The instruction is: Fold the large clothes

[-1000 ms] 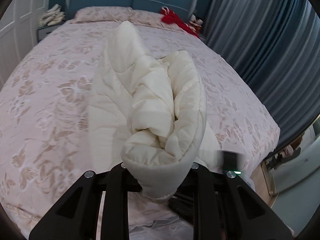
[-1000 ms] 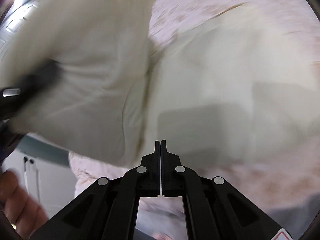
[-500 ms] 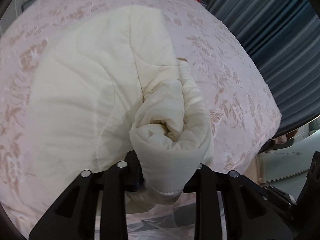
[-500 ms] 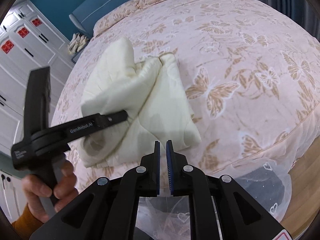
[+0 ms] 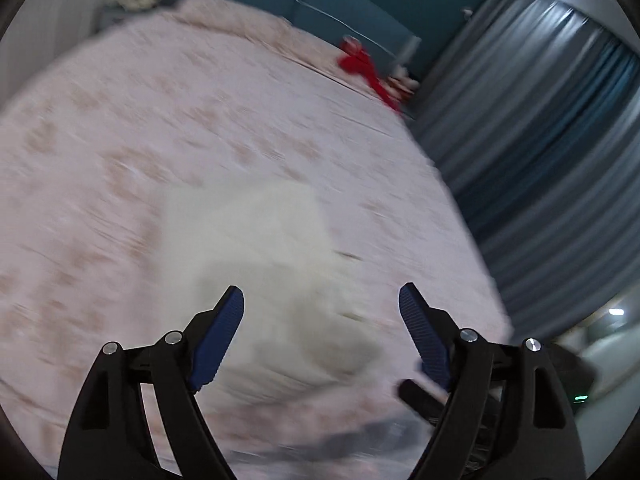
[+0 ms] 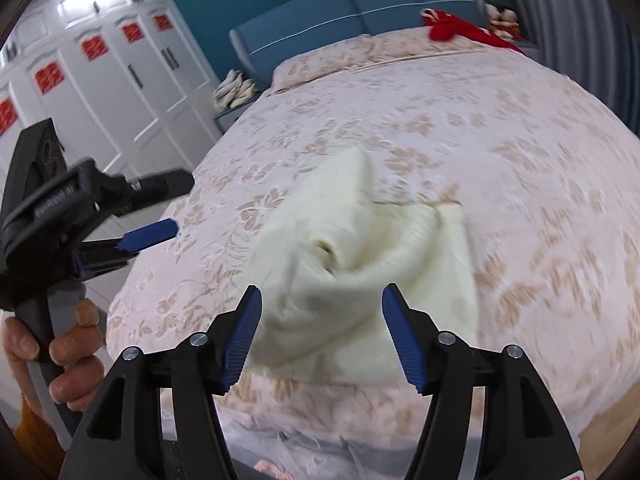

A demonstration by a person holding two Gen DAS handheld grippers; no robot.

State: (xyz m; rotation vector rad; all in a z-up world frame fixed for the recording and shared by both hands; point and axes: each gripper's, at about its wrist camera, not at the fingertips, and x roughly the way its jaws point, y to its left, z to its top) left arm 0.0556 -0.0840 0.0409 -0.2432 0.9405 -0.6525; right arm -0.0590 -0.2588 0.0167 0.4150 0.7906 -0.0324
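Both tongs spread and empty. Left tongs (image 5: 321, 300) wide apart, nothing between the blue pads, above the near part of the bed (image 5: 120, 128); that view badly smeared by motion blur, so little else readable there beyond a pale patch of cloth. Right tongs (image 6: 322, 300) likewise spread, gripping nothing, aimed at the cream garment (image 6: 360, 264) from the near edge of the bed.

Garment lying loose on the floral bedspread, close to the near edge and roughly centred before the right tongs: a crumpled heap with a rolled, tube-like opening facing the camera (a sleeve or cuff, probably, though hard to say), one peak of cloth pointing toward the far headboard (image 6: 360, 12). Neither flat nor squared. Left tongs also visible in the right wrist view, off to the left of the heap and well apart from it.

Step in hand, by judgement: between grasps, with the folding barely begun or being reset. Next move likely a fresh grip on two edges or corners, then spreading the bundle flat before any fold. Calls for pinching a single layer at a hem, not the bunched roll. Red item (image 6: 464, 30) far off by the pillows, out of the way.
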